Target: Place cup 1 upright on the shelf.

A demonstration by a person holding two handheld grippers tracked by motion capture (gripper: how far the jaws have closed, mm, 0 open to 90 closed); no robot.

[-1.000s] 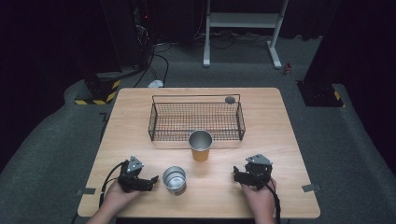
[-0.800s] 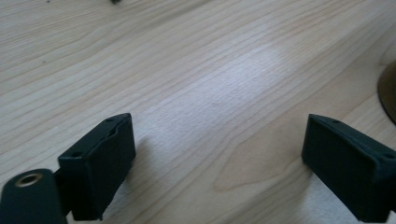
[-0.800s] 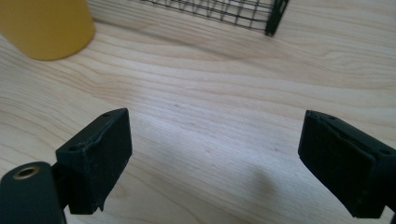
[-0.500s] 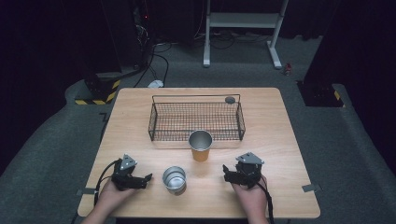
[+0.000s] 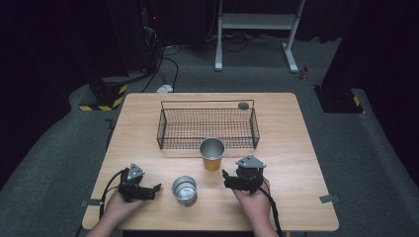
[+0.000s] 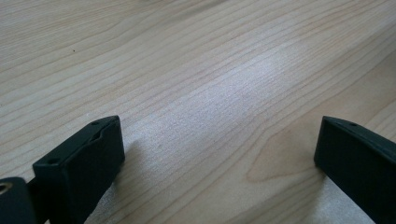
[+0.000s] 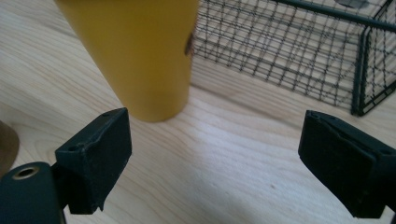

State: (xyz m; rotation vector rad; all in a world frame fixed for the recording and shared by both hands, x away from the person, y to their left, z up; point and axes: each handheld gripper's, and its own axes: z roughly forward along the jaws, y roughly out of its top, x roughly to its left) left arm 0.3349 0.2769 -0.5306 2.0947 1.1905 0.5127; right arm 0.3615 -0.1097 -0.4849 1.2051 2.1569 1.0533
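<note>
High view, right hand-held gripper [image 5: 228,178] low, agape, beside yellow cup [image 5: 212,154]

**Two cups upright near the middle of the frame**

In my high view the yellow cup [image 5: 212,154] stands upright just below centre, its silvery inside showing through an open mouth, right beside the near edge of the wire basket. My right gripper view puts its yellow wall [image 7: 135,51] in the upper left, base flat on the wood. The silver cup [image 5: 184,190] sits lower and slightly left, also upright and open, apart from the yellow one.
</note>
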